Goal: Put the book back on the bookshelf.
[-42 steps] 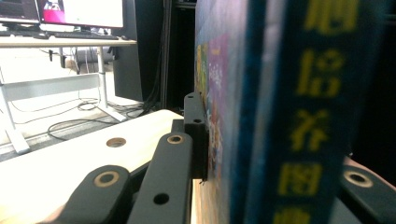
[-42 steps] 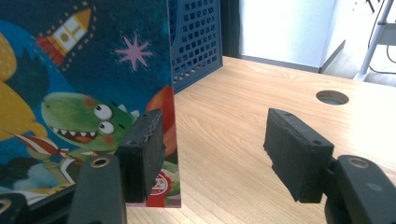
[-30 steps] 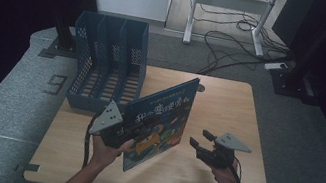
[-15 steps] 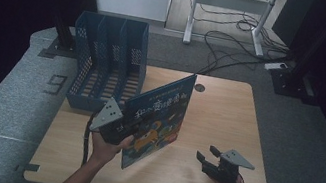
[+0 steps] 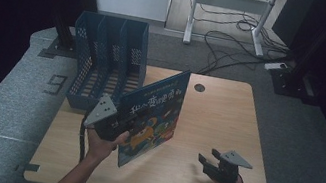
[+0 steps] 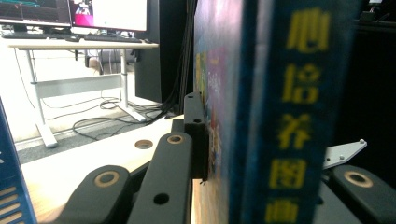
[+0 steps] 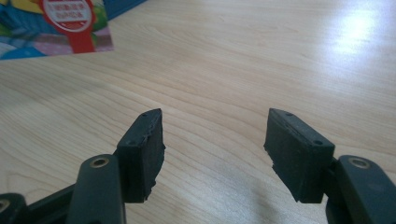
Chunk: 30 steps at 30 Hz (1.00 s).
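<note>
Picture book point(image 5: 154, 115) is standing upright on its lower edge over the tabletop point(image 5: 219, 106), its colourful cover facing the person and its top corner leaning away toward the far side. Left gripper point(image 5: 117, 121) is clamping the book near its lower left edge, jaws pressed flat against both covers; in the left gripper view the book's spine point(image 6: 299, 112), printed with yellow characters, is rising straight up between the black jaws. The left hand point(image 5: 103, 144) is wrapping around the gripper body from below.

Right gripper point(image 5: 209, 163) is sitting well apart from the book, to its right and nearer the person, low over bare wood. Its jaws are standing partly open with nothing between them; in the right gripper view the two black pads point(image 7: 144, 149) are framing only tabletop grain, and a corner of the book point(image 7: 56, 28) with a red seal is lying beyond them at the upper left.

Beyond the left gripper, on the far left corner of the tabletop, a blue mesh file organiser point(image 5: 108, 59) is standing with its slots facing up, just behind the book. A round cable hole point(image 5: 199, 87) is sitting in the tabletop past the book's top corner.
</note>
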{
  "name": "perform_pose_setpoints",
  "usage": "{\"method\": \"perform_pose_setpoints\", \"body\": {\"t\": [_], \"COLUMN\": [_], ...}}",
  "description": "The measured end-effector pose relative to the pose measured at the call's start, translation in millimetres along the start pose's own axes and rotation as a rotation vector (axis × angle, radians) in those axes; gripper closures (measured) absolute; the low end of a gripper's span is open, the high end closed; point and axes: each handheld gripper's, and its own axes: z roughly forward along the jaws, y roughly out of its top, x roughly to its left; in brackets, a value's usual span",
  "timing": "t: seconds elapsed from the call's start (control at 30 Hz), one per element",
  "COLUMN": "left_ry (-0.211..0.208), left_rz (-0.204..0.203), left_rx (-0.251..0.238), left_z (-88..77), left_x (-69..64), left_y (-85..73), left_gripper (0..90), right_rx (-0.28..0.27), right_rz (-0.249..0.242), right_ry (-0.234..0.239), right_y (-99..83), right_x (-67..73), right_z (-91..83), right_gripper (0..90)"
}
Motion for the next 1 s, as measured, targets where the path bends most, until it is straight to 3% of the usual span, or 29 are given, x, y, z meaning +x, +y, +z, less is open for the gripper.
{"method": "perform_pose_setpoints", "body": {"t": [0.4,0.57,0.73,1.0], "left_ry": [0.008,0.014,0.014,0.005], "left_rz": [0.008,0.008,0.004,0.005], "left_rx": [-0.023,-0.029,-0.020,-0.012], "left_z": [-2.6,-2.5,1.1,2.6], "left_x": [-0.1,0.4,1.2,-0.1], "left_y": [13.0,16.5,15.6,14.6], "left_gripper": [81.9,81.8,81.8,81.8], "right_rx": [0.038,0.066,0.138,0.168], "right_rz": [-0.007,0.023,0.049,0.100], "right_ry": [-0.020,-0.032,-0.096,-0.096], "right_y": [-2.0,-1.1,0.5,0.5], "right_x": [-0.2,-2.6,-3.4,-8.3], "right_z": [5.4,8.4,14.9,16.8], "right_gripper": [36.7,37.7,36.9,36.7]}}
